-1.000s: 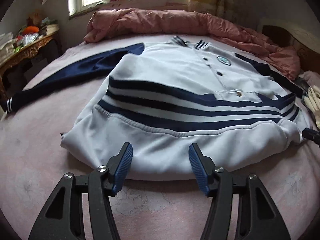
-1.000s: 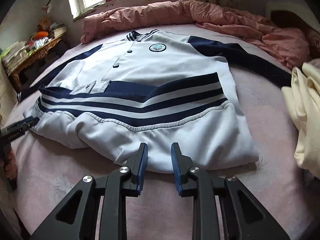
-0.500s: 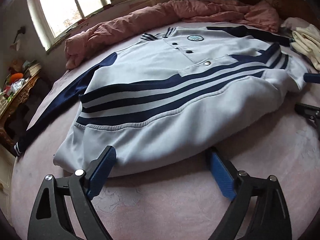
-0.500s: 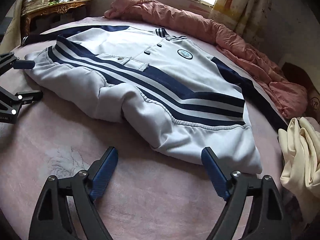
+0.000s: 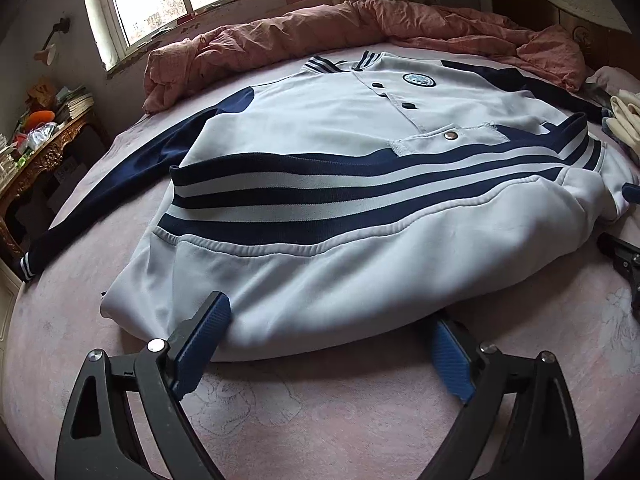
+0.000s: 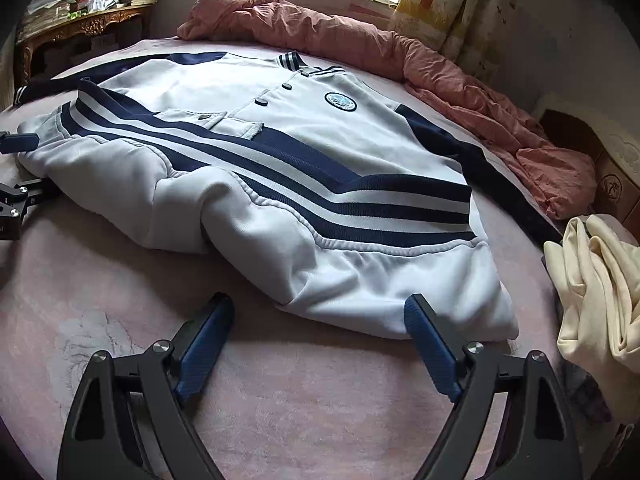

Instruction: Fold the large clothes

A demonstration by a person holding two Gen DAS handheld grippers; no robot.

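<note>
White-and-navy jacket (image 5: 360,184) spread front-up on the pink bed (image 5: 280,420), hem nearest, sleeves still out. Left gripper (image 5: 328,340) and right gripper (image 6: 320,340) wide open at the hem, holding nothing. Probably pre-grasp: next, pinching both hem corners evenly.
</note>
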